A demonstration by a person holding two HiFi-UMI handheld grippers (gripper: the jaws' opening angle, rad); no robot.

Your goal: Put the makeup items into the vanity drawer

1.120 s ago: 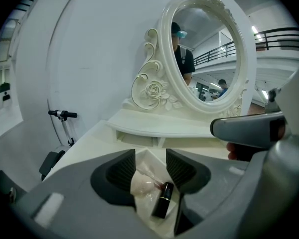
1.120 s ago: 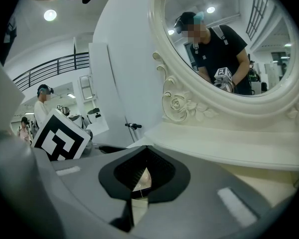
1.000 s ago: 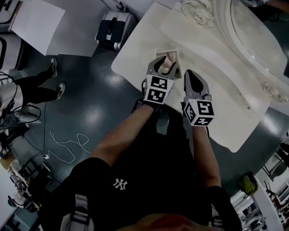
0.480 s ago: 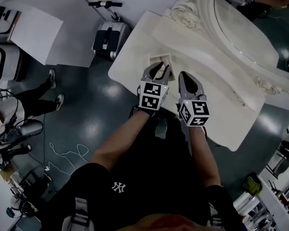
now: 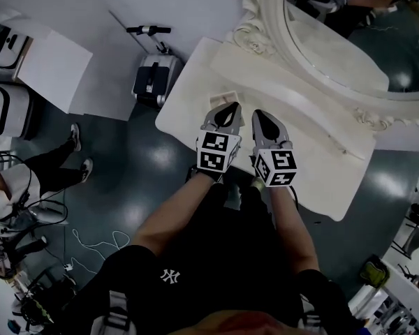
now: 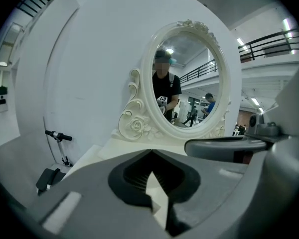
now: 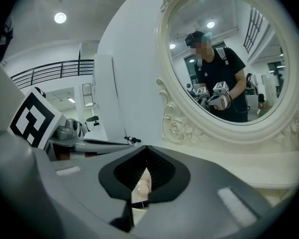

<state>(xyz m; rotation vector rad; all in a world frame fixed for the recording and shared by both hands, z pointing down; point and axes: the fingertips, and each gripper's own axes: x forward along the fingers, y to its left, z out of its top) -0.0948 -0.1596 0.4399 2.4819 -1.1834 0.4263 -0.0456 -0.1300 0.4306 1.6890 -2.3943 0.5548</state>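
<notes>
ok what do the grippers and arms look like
The left gripper and right gripper are grey, with tapering fingers and black ribbed pads; each carries a white cube with black square markers. The person wears a black short-sleeved T-shirt with a white logo.

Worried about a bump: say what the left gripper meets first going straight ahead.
Probably the mirror frame, near its rose carving; the left gripper is over the tabletop. Depth is unclear.
</notes>
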